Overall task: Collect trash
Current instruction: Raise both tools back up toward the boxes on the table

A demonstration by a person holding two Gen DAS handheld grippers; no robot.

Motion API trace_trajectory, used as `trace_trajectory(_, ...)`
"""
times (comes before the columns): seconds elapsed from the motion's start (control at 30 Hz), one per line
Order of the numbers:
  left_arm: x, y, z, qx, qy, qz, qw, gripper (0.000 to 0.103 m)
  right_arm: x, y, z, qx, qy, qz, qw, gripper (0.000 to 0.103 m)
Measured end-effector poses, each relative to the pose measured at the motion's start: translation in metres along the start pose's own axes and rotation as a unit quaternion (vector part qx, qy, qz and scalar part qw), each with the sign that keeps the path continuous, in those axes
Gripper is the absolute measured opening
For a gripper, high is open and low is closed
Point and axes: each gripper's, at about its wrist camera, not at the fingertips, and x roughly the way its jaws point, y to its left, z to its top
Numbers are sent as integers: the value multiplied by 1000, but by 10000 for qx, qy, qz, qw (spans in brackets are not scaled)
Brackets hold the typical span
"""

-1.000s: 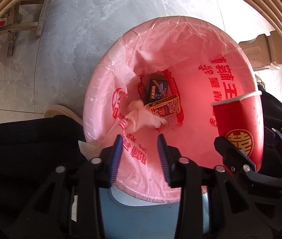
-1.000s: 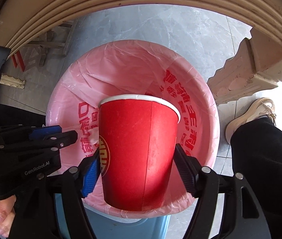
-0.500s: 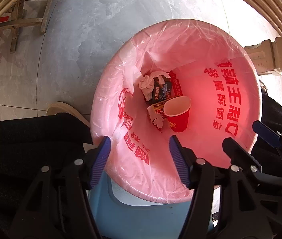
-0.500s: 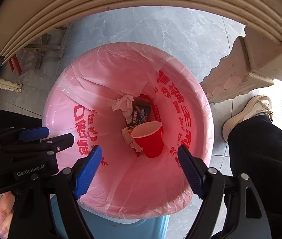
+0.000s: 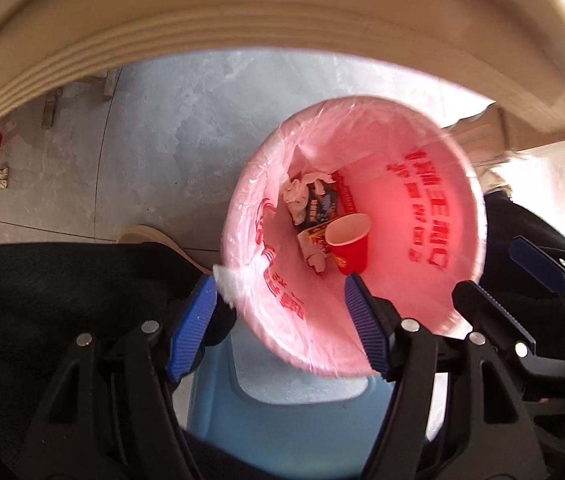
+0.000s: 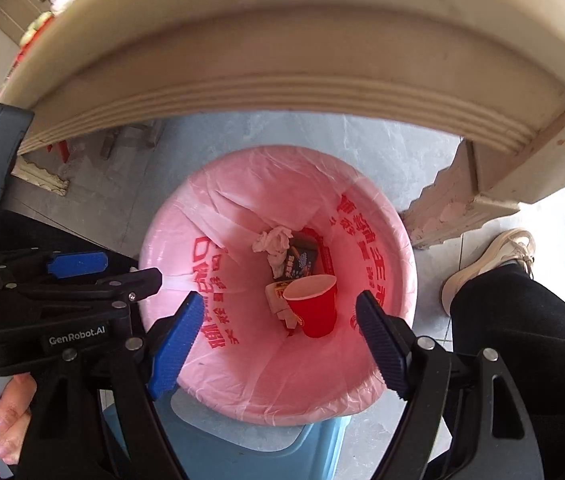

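So we've got both claws hanging over the bin, and neither is holding anything. Working left to right: our left claw (image 5: pixel 280 320) is spread wide open, its blue pads either side of the near rim of the bin (image 5: pixel 478 216), nothing between them. A twisted bit of the pink bag (image 5: pixel 238 280) sits right next to the left pad, but it doesn't look pinched.

Inside the bin the trash is piled at the bottom. Leftmost is a crumpled tissue (image 6: pixel 272 242), then a dark little packet (image 6: pixel 300 262) just beside it, then a small printed box (image 6: pixel 278 300) lying partly under the red cup (image 6: pixel 314 306). The cup is tipped over on its side against the bag wall, mouth pointing up and away from us, base toward the near rim, so its long axis runs roughly near to far and leans a bit. It's touching the box.

Our right claw (image 6: pixel 282 336) is also wide open and empty, over the near side of the bin.

Progress-wise, we'd say four bits of trash are in. Whether anything's left to grab we can't tell, since the surface top is barely in view, only its curved edge (image 6: pixel 282 88) overhead. Next is probably heading back up there for a look.
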Motion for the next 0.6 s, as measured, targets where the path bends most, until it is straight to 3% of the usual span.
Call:
trace_trajectory(0.1,-53,7,-6,67,-363,-82,9993,67,-56,13,5,-264,-530,50,9982,80)
trace_trajectory(0.17,-93,8,-4,154,-717,-60,9973,70,-97,19,13,-450,-954,2,9944,89)
trace_trajectory(0.33,-201,12,21,274,-1634,271,9858,73,-199,26,48,-849,-1882,-131,9784,91)
trace_trajectory(0.37,-223,11,27,332,-1794,289,9828,73,-217,25,56,-901,-2025,-110,9751,96)
trace_trajectory(0.53,-331,8,54,544,-2726,676,9582,81,-293,22,106,-912,-2609,41,9611,96)
trace_trajectory(0.6,-355,4,65,680,-2870,751,9525,88,-310,26,121,-973,-2770,60,9559,96)
